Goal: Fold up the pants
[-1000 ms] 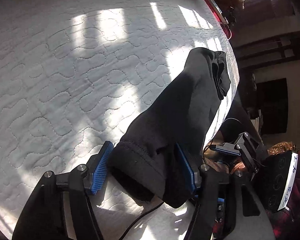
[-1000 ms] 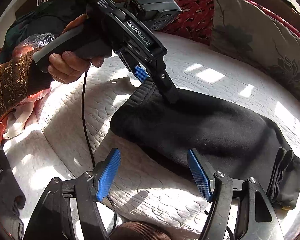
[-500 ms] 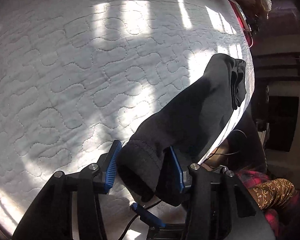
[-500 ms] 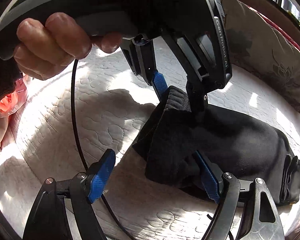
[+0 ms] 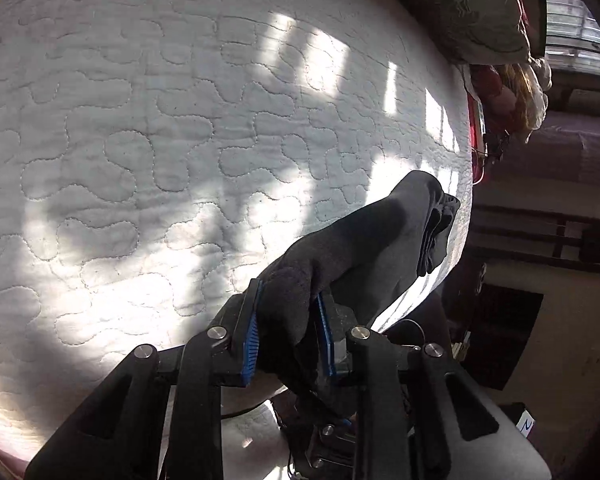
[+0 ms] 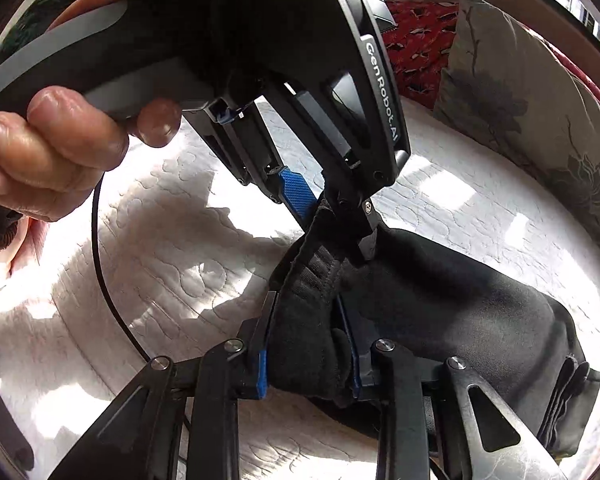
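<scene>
The black pants [image 6: 460, 304] lie folded lengthwise on a white quilted bed [image 6: 172, 264], leg ends at the right. My right gripper [image 6: 306, 344] is shut on the waistband end. My left gripper [image 6: 332, 208] comes down from above in the right wrist view and is shut on the same waistband, just beyond the right one. In the left wrist view my left gripper [image 5: 286, 320] clamps bunched black cloth, and the pants [image 5: 380, 240] stretch away to the bed's right edge. The waistband end is lifted off the bed.
A grey flowered pillow [image 6: 540, 92] and red patterned cloth [image 6: 416, 44] lie at the head of the bed. A black cable [image 6: 104, 248] hangs from the left gripper. Dark furniture [image 5: 540, 240] stands beyond the bed [image 5: 140, 140].
Both grippers have gone from open around the waistband to shut on it. The left gripper has swung in close over the right one, and the waistband end has bunched and risen.
</scene>
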Motion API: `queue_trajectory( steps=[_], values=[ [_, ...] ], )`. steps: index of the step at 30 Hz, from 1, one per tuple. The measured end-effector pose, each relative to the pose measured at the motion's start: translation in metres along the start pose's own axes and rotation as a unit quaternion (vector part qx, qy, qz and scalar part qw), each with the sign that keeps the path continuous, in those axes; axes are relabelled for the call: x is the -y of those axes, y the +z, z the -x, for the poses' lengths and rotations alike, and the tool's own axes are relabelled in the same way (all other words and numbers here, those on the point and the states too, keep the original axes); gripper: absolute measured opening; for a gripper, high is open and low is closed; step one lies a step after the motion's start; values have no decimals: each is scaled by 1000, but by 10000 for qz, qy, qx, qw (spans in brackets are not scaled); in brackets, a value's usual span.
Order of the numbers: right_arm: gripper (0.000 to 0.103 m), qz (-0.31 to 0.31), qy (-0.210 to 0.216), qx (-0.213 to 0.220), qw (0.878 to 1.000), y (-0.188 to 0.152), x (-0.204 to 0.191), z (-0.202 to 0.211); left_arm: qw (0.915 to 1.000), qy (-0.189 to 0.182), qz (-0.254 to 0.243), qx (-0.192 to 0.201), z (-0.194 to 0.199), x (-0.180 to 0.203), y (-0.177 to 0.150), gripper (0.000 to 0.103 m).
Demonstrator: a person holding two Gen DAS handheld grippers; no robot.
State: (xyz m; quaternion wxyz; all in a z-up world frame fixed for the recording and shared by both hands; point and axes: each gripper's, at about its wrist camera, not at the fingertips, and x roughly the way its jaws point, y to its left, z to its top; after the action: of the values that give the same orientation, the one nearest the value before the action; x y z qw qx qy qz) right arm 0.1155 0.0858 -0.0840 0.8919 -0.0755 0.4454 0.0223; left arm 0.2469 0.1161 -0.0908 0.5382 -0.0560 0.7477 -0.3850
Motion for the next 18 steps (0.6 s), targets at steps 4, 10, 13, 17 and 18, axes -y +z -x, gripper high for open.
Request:
queue_trajectory(
  steps=[4, 10, 13, 17, 18],
  values=[
    [26, -42, 154, -11, 9999, -3, 14, 14, 9986, -243, 462, 60, 0, -3, -10, 20],
    [26, -128, 392, 17, 9991, -11, 20, 30, 9912, -772, 1069, 147, 3, 3, -21, 19],
    [27, -266, 530, 71, 9982, -12, 28, 41, 9901, -759, 1169, 184, 7, 16, -25, 19],
    [27, -462, 694, 201, 9963, -14, 48, 57, 9914, -537, 1176, 192, 9, 45, -27, 19],
    [27, -514, 737, 241, 9957, -15, 53, 61, 9920, -453, 1163, 195, 9, 54, -27, 19]
  ],
)
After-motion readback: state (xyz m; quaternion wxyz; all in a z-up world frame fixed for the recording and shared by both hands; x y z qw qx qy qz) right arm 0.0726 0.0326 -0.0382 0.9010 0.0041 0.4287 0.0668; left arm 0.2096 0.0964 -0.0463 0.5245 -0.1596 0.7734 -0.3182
